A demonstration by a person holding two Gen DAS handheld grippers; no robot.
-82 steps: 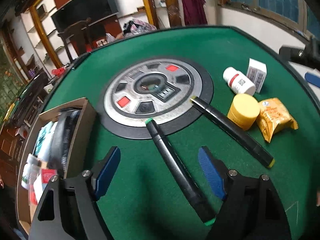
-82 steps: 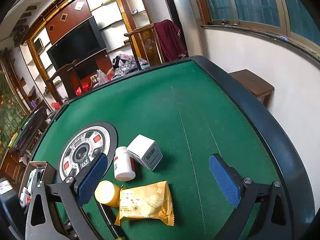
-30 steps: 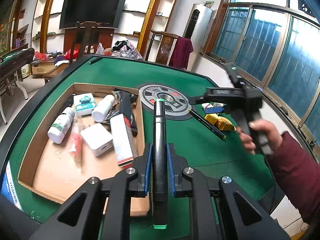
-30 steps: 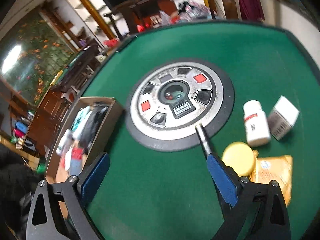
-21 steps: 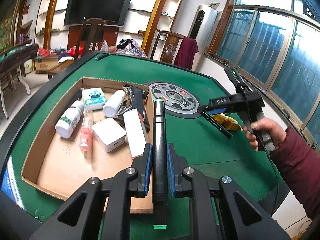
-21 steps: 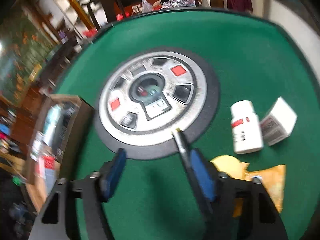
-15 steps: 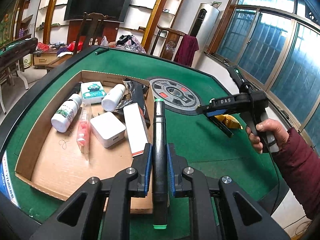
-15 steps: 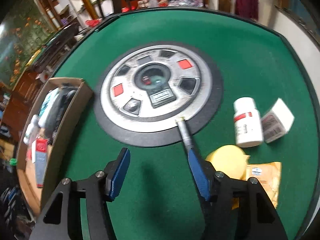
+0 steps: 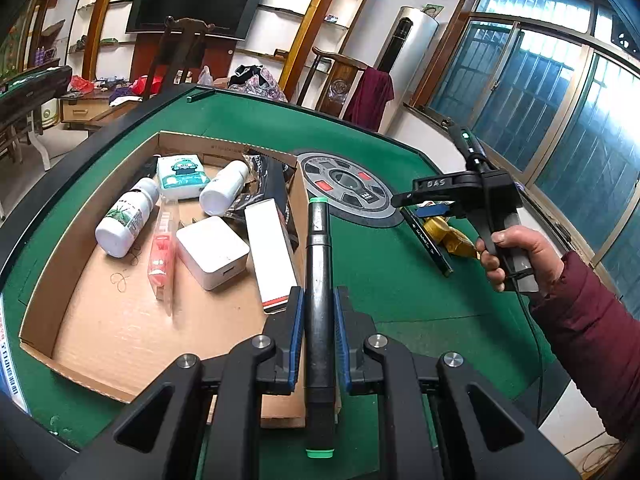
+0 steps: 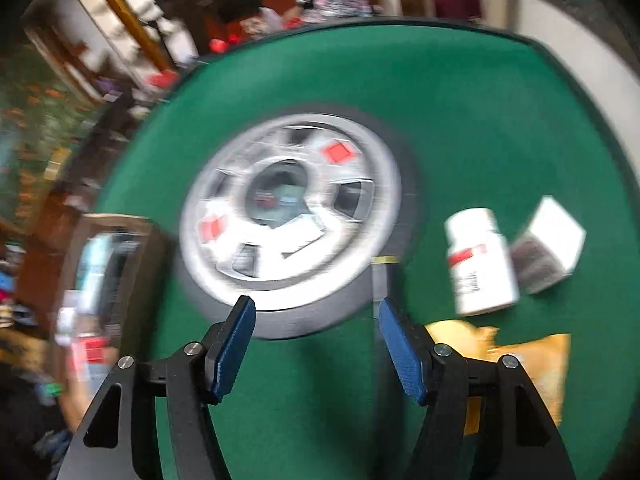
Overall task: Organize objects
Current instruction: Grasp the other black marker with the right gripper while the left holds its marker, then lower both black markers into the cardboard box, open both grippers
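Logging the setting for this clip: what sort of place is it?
Probably a home living room with an automatic mahjong table: green felt around a central control dial. Behind it stand a wall-mounted TV, wooden shelving and a standing air conditioner.

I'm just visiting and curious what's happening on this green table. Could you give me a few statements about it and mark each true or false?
1. The left gripper clamps a black marker. True.
2. The cardboard box holds nothing. False: bottles and small boxes lie in it.
3. The right gripper is clamped on a white bottle. False: its jaws are apart, with nothing between them.
4. A second marker lies on the table. True.
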